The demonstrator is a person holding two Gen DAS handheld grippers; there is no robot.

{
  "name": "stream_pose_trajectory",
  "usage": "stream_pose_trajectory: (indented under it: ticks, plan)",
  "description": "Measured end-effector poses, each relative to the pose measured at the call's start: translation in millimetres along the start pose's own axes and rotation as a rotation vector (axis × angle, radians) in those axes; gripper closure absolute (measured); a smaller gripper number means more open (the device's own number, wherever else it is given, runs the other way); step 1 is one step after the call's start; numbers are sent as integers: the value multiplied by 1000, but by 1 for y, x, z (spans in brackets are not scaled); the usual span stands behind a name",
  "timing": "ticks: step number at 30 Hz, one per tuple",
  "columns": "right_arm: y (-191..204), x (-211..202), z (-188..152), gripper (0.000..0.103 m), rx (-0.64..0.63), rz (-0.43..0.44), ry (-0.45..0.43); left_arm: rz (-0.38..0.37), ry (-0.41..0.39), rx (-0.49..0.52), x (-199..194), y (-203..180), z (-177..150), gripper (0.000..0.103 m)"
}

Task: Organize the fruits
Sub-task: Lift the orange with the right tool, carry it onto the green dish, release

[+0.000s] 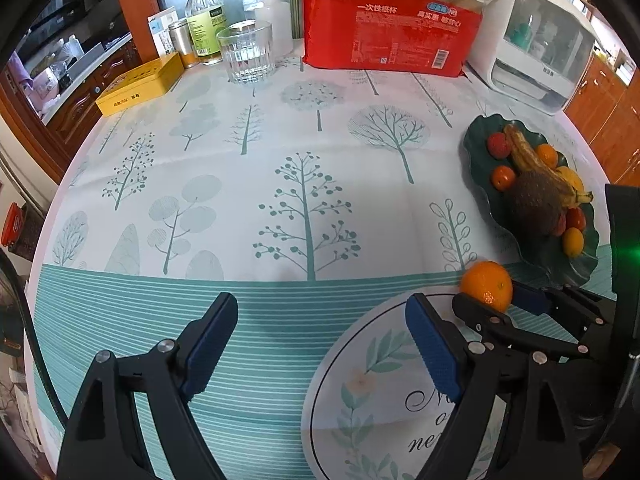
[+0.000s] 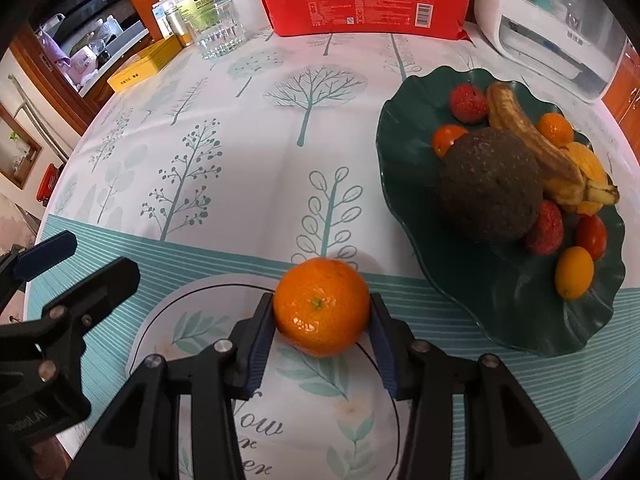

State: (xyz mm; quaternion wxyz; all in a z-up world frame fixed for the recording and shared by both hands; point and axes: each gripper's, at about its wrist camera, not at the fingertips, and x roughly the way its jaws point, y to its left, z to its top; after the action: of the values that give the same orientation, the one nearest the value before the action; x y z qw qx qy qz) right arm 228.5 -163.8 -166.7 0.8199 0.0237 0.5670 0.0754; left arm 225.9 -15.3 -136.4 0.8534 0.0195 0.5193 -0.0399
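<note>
An orange mandarin (image 2: 322,306) rests on the round white print of the tablecloth, just left of the dark green leaf-shaped plate (image 2: 400,184). My right gripper (image 2: 322,305) is shut on it, a blue pad pressing each side. The plate holds a browned banana (image 2: 528,140), a big rough brown fruit (image 2: 490,184), small red fruits and small orange ones. In the left wrist view the mandarin (image 1: 486,288) sits in the right gripper (image 1: 494,298), beside the plate (image 1: 476,160). My left gripper (image 1: 320,304) stands open and empty over the striped cloth, left of the mandarin.
At the back of the table stand a ribbed glass (image 1: 246,54), a clear bottle (image 1: 204,20), a yellow tin (image 1: 140,82), a red pack of paper cups (image 1: 392,28) and a white appliance (image 1: 536,36). The round table's edge curves along the left.
</note>
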Motion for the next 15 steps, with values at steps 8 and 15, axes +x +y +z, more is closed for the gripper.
stream_pose_trajectory:
  ticks: [8,15]
  plan:
    - [-5,-18,-15,58,21,54,1,-15,17,-5,-4,-6,-5,18]
    - [-16,-46,-32,58,29,74,-18,-35,22,10,-11,-23,-7,11]
